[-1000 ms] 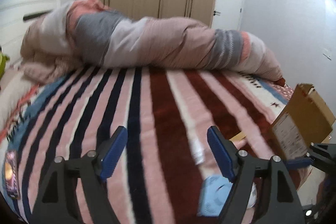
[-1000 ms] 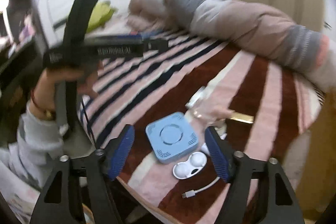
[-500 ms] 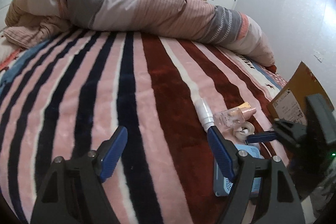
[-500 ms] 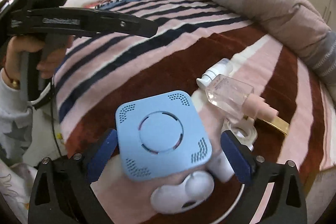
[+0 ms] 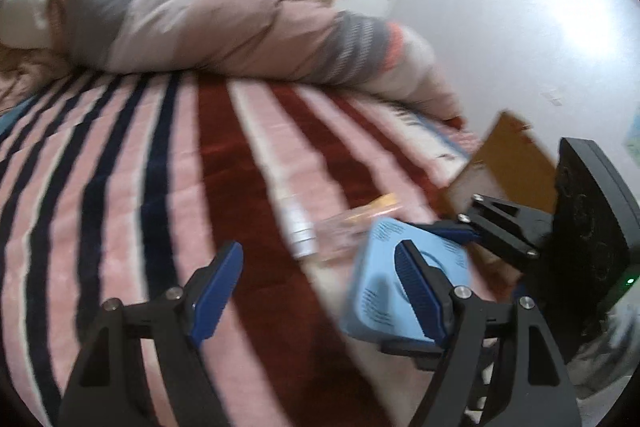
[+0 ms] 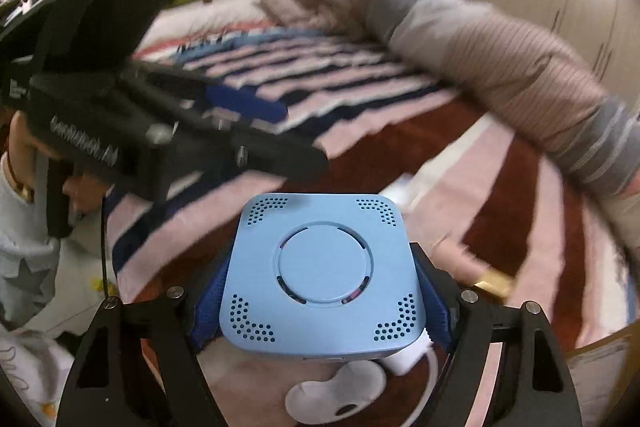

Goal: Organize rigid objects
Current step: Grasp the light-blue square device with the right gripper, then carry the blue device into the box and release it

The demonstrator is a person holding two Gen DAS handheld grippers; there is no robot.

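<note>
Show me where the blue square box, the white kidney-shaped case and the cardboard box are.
blue square box (image 6: pixel 324 271): right wrist view, round centre of its top.
white kidney-shaped case (image 6: pixel 336 393): right wrist view, its upper face.
cardboard box (image 5: pixel 500 163): left wrist view, its brown side.

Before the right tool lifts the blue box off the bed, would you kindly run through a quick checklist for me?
1. Blue box between the right tool pads: ok; jaws closing.
2. Pads firmly pressing both sides: cannot tell.
3. Box centred in the grip: ok.
4. Left tool empty and open: ok.
5. White case and cable lie under the box, may snag: not ok.
6. Cardboard box free to receive it: cannot tell.
</note>
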